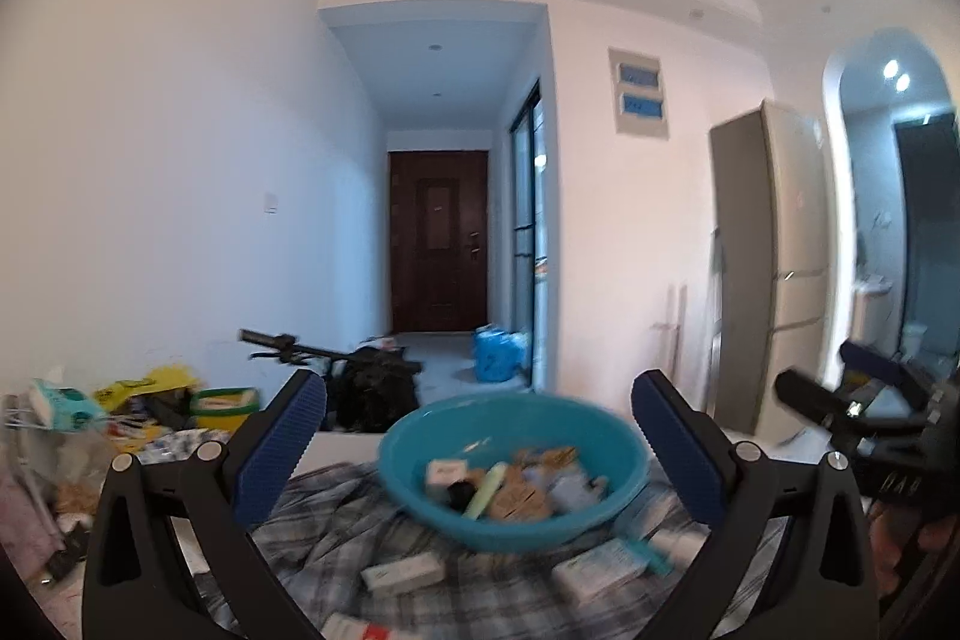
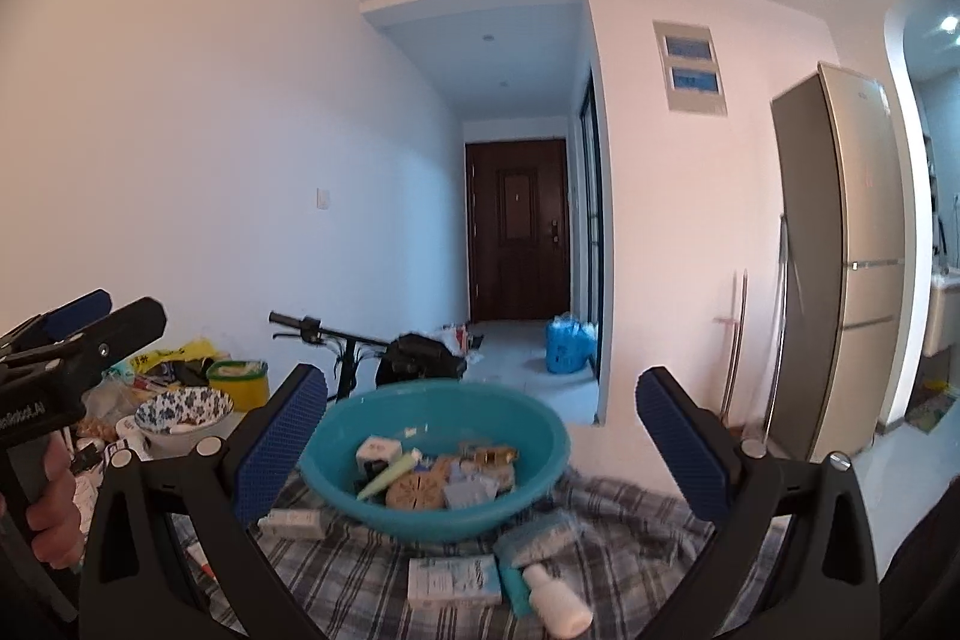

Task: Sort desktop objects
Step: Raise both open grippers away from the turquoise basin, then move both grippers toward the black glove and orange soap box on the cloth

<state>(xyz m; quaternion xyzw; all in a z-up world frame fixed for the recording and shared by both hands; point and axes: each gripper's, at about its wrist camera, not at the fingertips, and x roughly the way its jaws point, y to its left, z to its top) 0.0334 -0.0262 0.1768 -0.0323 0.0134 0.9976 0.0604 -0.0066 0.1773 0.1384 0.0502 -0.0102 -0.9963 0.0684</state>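
Both grippers stood wide open and empty, the left gripper point(image 1: 477, 451) and the right gripper point(image 2: 483, 439) each held above the plaid cloth point(image 2: 630, 514) and aimed at the teal basin point(image 2: 432, 451), which held small boxes and a pale green tube point(image 2: 390, 473). Only the right wrist view showed the blue-patterned bowl point(image 2: 183, 411) left of the basin and a white bottle point(image 2: 555, 601) lying before it beside a flat white box point(image 2: 453, 580). Only the left wrist view, blurred, showed a tissue pack point(image 1: 63, 403) at far left.

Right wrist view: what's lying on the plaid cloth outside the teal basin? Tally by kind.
Boxes: 2, one left, one centre
White bottle: 1
Teal-capped tube: 1
Total: 4 in clear view
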